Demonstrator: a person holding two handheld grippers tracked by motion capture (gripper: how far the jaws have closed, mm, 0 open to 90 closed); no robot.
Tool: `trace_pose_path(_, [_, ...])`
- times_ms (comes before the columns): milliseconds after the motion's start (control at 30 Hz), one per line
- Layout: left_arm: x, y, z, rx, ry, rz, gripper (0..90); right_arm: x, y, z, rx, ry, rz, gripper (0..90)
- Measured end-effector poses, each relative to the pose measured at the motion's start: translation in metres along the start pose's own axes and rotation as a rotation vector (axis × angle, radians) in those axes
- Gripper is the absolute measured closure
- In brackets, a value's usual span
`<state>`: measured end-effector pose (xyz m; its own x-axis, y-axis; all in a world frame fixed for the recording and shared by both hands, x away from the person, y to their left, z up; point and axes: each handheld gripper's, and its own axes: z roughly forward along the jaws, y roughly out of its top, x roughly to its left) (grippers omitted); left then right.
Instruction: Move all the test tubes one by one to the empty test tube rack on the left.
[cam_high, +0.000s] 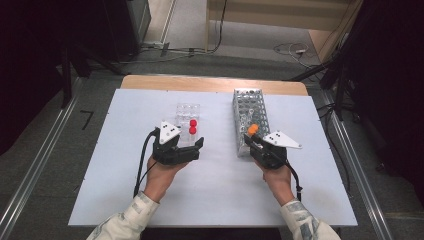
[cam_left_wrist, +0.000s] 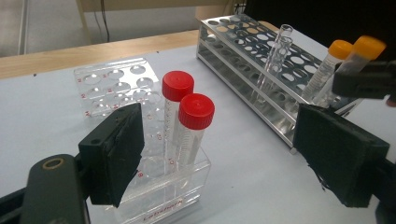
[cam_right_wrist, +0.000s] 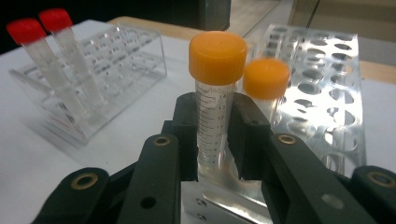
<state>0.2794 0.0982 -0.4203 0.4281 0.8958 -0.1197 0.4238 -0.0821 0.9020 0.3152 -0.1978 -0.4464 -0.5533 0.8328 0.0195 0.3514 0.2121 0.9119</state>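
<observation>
Two red-capped tubes (cam_high: 193, 126) (cam_left_wrist: 196, 112) stand upright in the near end of a clear plastic rack (cam_high: 186, 111) (cam_left_wrist: 112, 84). My left gripper (cam_high: 180, 143) (cam_left_wrist: 229, 158) is open just in front of that rack, its jaws wide apart with nothing between them. My right gripper (cam_high: 252, 140) (cam_right_wrist: 215, 126) is shut on an orange-capped tube (cam_high: 253, 129) (cam_right_wrist: 217, 58) at the near end of a metal rack (cam_high: 250, 107) (cam_right_wrist: 317, 93). Just behind it, a second orange-capped tube (cam_right_wrist: 266, 79) (cam_left_wrist: 340, 49) stands in the metal rack.
Two empty glass tubes (cam_left_wrist: 280, 51) stand in the metal rack's holes. The white table mat (cam_high: 115, 165) has free room to the left and at the front. A wooden table edge (cam_high: 210, 83) runs along the back, with floor cables (cam_high: 292, 50) beyond.
</observation>
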Motion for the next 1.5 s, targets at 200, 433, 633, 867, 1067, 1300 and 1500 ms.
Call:
trace_pose_path(200, [0.0,0.0,0.0,0.0,0.0,-0.001,17.0,0.002,0.016,-0.016,-0.055,0.002,-0.007,71.2])
trace_pose_path(433, [0.0,0.0,-0.001,-0.002,0.002,-0.002,17.0,0.004,0.027,-0.029,-0.091,0.023,-0.003,71.4])
trace_pose_path(633, [0.001,0.001,-0.001,-0.005,0.001,-0.003,17.0,0.008,0.027,-0.031,-0.091,0.041,-0.014,71.4])
trace_pose_path(867, [0.001,0.001,-0.002,-0.007,0.001,-0.004,17.0,0.013,0.025,-0.029,-0.069,0.074,-0.017,71.4])
trace_pose_path(1067, [0.0,0.001,-0.003,-0.013,-0.002,-0.006,17.4,0.025,0.021,-0.025,-0.04,0.113,-0.04,71.4])
trace_pose_path(1300, [-0.002,0.003,-0.005,-0.019,-0.012,-0.003,17.5,0.041,0.012,-0.016,0.004,0.159,-0.063,71.3])
trace_pose_path(1500, [-0.006,0.003,-0.006,-0.02,-0.022,0.004,17.5,0.058,0.003,-0.007,0.044,0.2,-0.09,71.4])
